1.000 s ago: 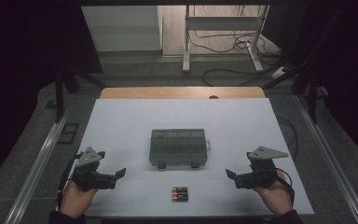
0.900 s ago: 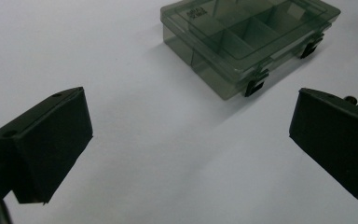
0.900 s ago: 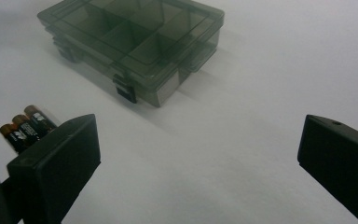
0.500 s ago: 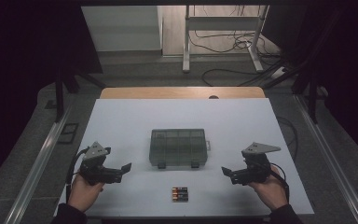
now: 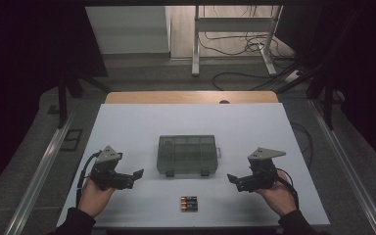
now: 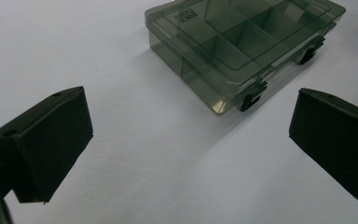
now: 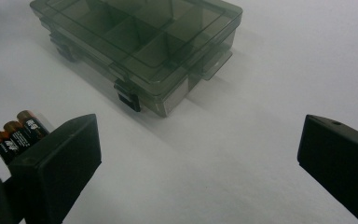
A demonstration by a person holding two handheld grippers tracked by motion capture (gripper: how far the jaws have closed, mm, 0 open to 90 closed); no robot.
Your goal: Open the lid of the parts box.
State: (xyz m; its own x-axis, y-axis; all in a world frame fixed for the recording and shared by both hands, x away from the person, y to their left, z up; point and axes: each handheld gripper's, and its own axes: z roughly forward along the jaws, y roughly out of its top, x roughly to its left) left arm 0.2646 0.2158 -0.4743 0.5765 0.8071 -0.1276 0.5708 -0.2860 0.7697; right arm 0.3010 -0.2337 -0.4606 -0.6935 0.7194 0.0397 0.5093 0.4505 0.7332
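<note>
Both grippers, left gripper point(image 5: 138, 174) and right gripper point(image 5: 231, 178), stand open and empty; approach the closed organizer box point(image 5: 188, 154) latches point(image 6: 253, 91) squarely, avoiding the batteries point(image 5: 188, 203).

A white table point(image 5: 127, 127) with a wooden far edge point(image 5: 191, 97) stands on grey carpet point(image 5: 34, 161). Behind it, cables point(image 5: 235, 49) lie on the lit floor around a metal frame point(image 5: 196, 44); both sides are dark.

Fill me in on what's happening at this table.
A person holds a two-jaw gripper in each hand over a white table. The left gripper and right gripper are both open, empty and point inward at a closed, smoky clear compartment box with two dark front latches. Three batteries lie side by side near the front edge. Neither gripper touches anything.
</note>
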